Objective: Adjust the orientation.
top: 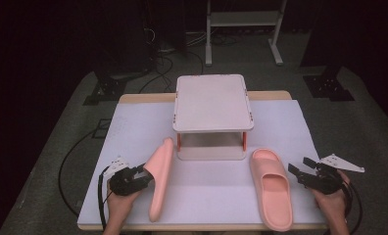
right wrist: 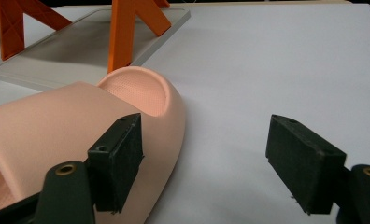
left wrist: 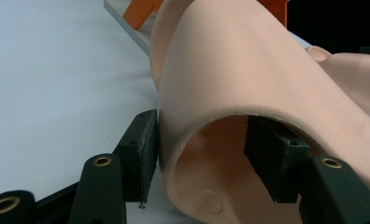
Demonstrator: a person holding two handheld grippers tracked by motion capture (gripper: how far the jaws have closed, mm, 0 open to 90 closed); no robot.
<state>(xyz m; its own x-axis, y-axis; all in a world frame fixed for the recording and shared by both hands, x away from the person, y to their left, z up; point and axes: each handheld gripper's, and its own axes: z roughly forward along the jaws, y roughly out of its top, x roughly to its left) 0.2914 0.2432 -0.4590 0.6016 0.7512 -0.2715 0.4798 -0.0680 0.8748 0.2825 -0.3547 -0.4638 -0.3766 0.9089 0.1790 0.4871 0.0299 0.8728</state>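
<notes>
High view shows a table with a white cover (top: 280, 122). Two pink slides lie on it. A small white shelf rack (top: 212, 103) with orange legs stands at the far middle of the table.

On the left, the left slide (top: 160, 178) is tipped up on its side, toe toward the rack. The left gripper (top: 142, 175) comes at it from the left. In the left gripper view, one black pad (left wrist: 143, 149) sits against the outside of the slide's strap (left wrist: 230, 70) and the other pad is inside the foot hole — so the strap is between the two pads. The outer pad touches the strap. If the inner one presses too, I cannot tell. The jaws are about half way closed.

On the right, the right slide (top: 272, 188) lies flat on its sole, toe toward the rack. The right gripper (top: 299, 166) waits just beside it, on its right. In the right gripper view the jaws stand wide apart with nothing between them — the pink slide (right wrist: 80, 126) is off to the left, behind one pad (right wrist: 120, 161).
</notes>
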